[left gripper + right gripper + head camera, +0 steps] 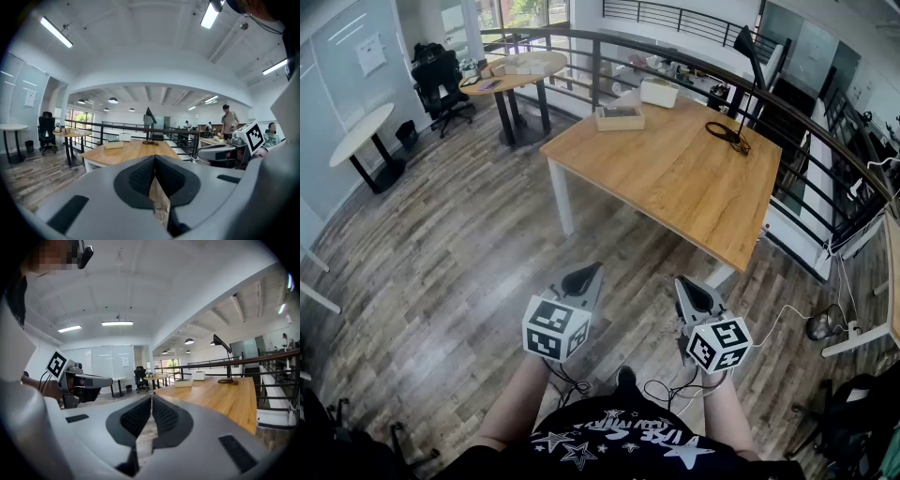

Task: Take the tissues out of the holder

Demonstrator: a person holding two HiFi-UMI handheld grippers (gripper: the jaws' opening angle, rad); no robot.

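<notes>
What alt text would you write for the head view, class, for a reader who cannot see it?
A person stands on a wood-plank floor holding the left claw and the right claw, both shut and empty, short of a wooden table. On the table's far end sit a flat box, a white box and a black desk lamp.

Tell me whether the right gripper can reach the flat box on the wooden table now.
Probably not: the right gripper hangs over the floor short of the table, the flat box near its far edge. Nothing blocks the path.
</notes>
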